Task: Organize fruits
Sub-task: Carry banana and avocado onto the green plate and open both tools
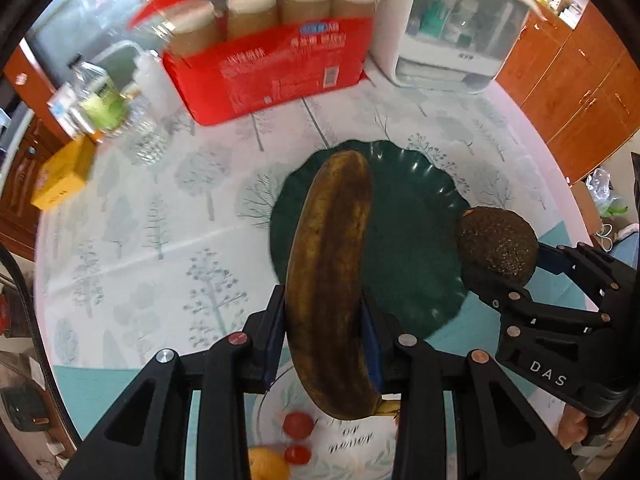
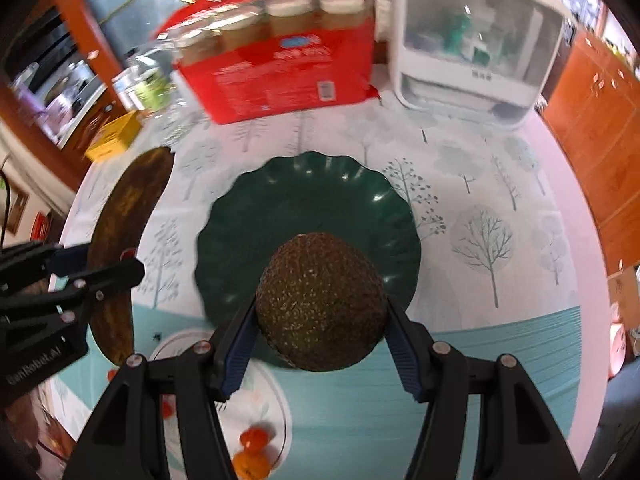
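The left gripper (image 1: 324,344) clamps a browned banana (image 1: 330,276). The right gripper (image 2: 320,344) grips an avocado (image 2: 320,304), both above the green plate (image 2: 280,208)

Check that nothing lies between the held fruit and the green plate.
Nothing visible does. The green plate is bare, with the banana in the left gripper and the avocado in the right gripper above it.

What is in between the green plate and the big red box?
Nothing. Between the green plate and the red box lies only bare tree-print tablecloth, clearest in the right wrist view.
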`<state>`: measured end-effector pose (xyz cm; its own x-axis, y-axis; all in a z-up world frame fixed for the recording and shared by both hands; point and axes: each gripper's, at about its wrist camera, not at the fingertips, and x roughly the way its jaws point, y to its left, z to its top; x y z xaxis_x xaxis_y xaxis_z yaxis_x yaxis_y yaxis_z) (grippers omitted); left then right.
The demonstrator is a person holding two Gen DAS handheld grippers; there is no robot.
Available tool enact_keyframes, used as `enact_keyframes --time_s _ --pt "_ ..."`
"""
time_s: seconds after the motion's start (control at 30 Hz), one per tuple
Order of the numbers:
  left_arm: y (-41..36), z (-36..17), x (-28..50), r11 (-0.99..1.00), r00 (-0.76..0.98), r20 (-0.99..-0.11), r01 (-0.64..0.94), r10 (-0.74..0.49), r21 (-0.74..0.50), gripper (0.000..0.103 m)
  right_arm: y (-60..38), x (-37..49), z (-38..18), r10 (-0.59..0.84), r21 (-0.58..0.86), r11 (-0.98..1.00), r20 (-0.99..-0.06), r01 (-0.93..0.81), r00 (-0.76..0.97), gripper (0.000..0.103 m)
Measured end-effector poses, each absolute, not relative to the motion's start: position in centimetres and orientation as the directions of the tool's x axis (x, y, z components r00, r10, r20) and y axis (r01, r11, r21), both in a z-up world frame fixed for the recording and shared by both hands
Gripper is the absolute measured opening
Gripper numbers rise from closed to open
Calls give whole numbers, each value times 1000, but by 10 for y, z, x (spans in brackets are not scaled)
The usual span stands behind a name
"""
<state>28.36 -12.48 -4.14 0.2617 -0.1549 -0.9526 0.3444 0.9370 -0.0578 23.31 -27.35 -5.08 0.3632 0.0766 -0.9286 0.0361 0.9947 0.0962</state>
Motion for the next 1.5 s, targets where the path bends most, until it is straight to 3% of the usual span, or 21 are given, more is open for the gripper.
enact_keyframes --time_s 0.33,0.63,0.7,0.77,0.8,1.5 --pt "-145 -115 328 948 151 -977 304 -150 -98 33 -274 257 -118 86 108 991 -968 81 235 61" --pt "-146 -156 342 956 105 -993 291 -59 -26 35 -268 259 -133 53 67 996 -974 57 218 63" --pt "-146 -152 342 954 115 -990 296 -80 -43 60 -268 257 -131 49 62 997 -971 48 234 63" --pt "-145 -145 339 954 140 -986 298 -93 -48 77 -269 256 -127 55 68 997 -965 42 255 63" --pt "-145 -140 337 954 159 -983 297 -87 -37 79 -269 255 -124 54 67 997 -962 41 267 63" --pt "-108 -57 288 964 328 -941 264 -85 5 79 -257 222 -68 85 97 995 -934 19 346 63"
